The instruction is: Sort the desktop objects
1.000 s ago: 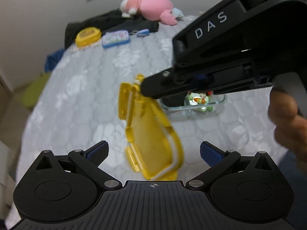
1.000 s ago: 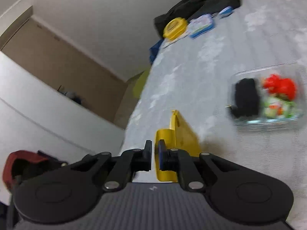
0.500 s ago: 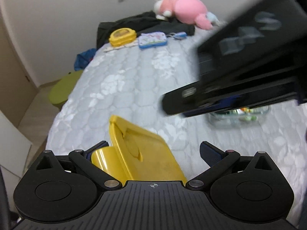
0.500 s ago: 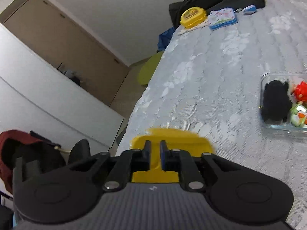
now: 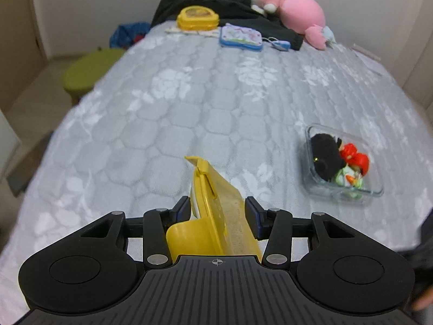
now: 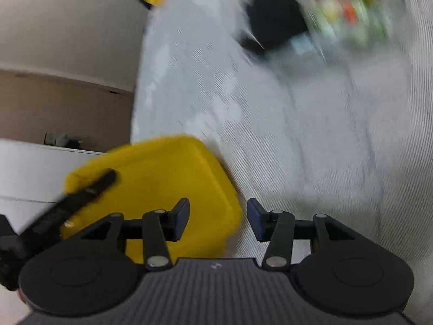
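Note:
My left gripper (image 5: 218, 211) is shut on a yellow plastic lid (image 5: 220, 214), held on edge above the grey quilted bed. A clear glass container (image 5: 374, 188) with a black item, a red toy and small green pieces sits to the right. In the blurred right wrist view, my right gripper (image 6: 218, 214) is open and empty. The yellow lid (image 6: 167, 178) lies just left of it, with a left gripper finger (image 6: 78, 195) across it. The glass container (image 6: 324, 13) shows at the top.
At the far end of the bed lie a yellow box (image 5: 197, 17), a blue pencil case (image 5: 240, 36), black clothing (image 5: 243, 8) and a pink plush toy (image 5: 295, 13). A green stool (image 5: 89, 67) stands left of the bed.
The right gripper let go of the yellow lid and opened. The left gripper closed on the lid and now holds it. The right gripper swung away to the right.

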